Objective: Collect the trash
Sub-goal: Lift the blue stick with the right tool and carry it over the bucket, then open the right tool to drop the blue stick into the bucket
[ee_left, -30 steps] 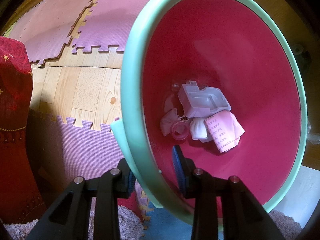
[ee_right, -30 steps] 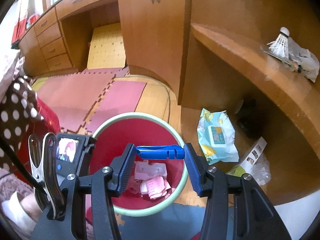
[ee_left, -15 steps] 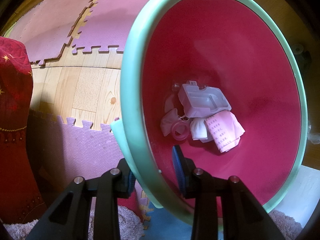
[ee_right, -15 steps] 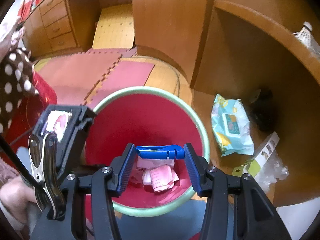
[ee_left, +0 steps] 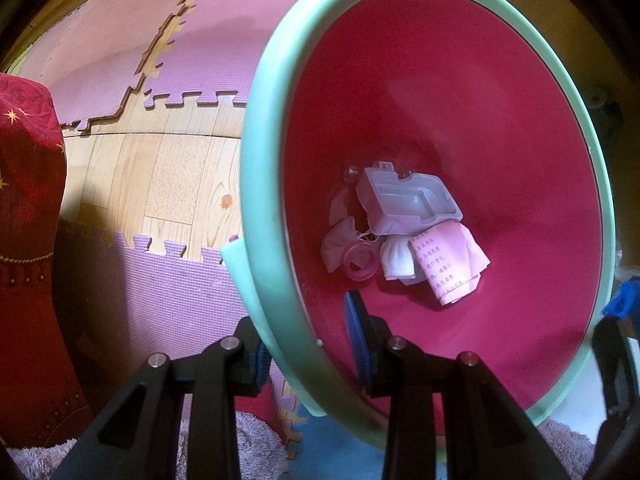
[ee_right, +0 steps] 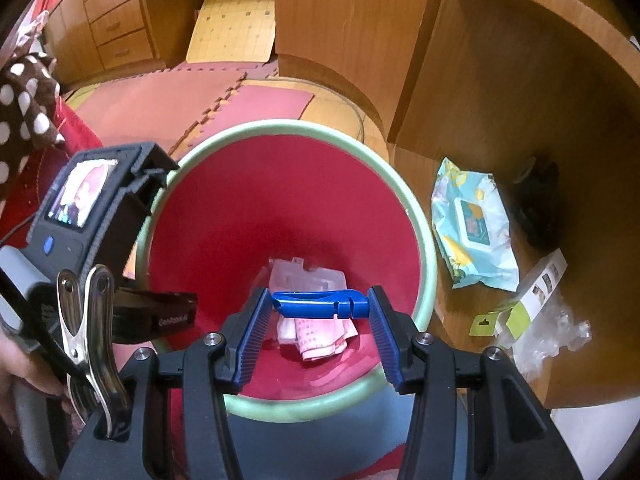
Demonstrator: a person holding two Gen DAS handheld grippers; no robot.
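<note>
Blue plastic clip (ee_right: 320,305) clenched crosswise in right gripper (ee_right: 318,334) jaws, above red mint-rimmed plastic bin (ee_right: 425,240). Left gripper (ee_left: 306,354) jaws clamp bin rim at 9 o'clock. Crumpled paper trash (ee_left: 448,260) on bin bottom.

Pink and purple interlocking foam mats (ee_left: 224,36) cover part of the pale wooden plank floor (ee_left: 168,176). A dark red cloth with gold stars (ee_left: 28,184) hangs at the floor's left edge. A brown fabric with white polka dots (ee_right: 24,100) sits above it. Wooden drawers (ee_right: 108,28) line the far wall beside a tall wooden cabinet (ee_right: 332,20).
</note>
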